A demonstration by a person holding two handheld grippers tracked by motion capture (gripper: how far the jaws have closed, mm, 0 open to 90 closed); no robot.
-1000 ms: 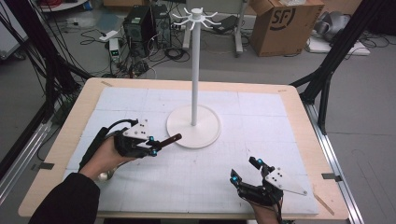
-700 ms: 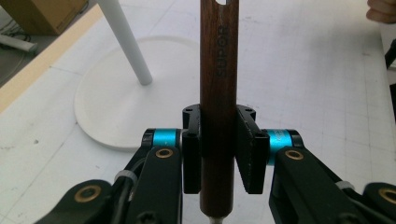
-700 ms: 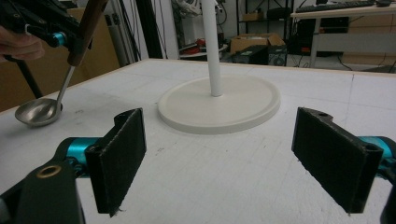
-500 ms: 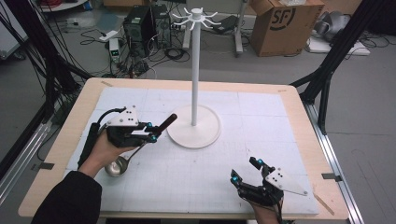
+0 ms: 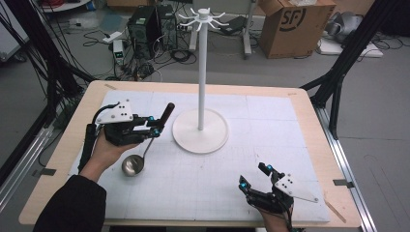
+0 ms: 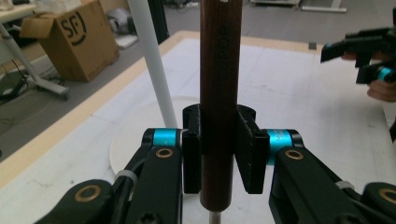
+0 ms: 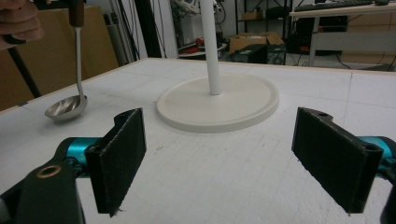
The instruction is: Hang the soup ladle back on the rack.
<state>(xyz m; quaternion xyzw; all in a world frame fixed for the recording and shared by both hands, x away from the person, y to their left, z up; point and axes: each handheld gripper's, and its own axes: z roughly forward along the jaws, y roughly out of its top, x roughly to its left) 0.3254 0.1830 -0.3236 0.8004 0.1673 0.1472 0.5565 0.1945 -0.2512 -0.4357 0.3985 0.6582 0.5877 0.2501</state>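
Ladle (image 5: 140, 154): clamped by its brown wooden handle in the left gripper (image 5: 155, 124), steel bowl hanging below and behind the jaws, at or just above the white mat (image 5: 270, 145)
Left gripper: jaws pressed together on the handle from both sides, handle end sticking out past the fingertips toward the stand
Right gripper (image 5: 255, 176): jaws wide apart, nothing between them, low over the mat, well apart from the ladle
Stand (image 5: 200, 130): white pole on a round base, just ahead of the left gripper, farther ahead of the right gripper
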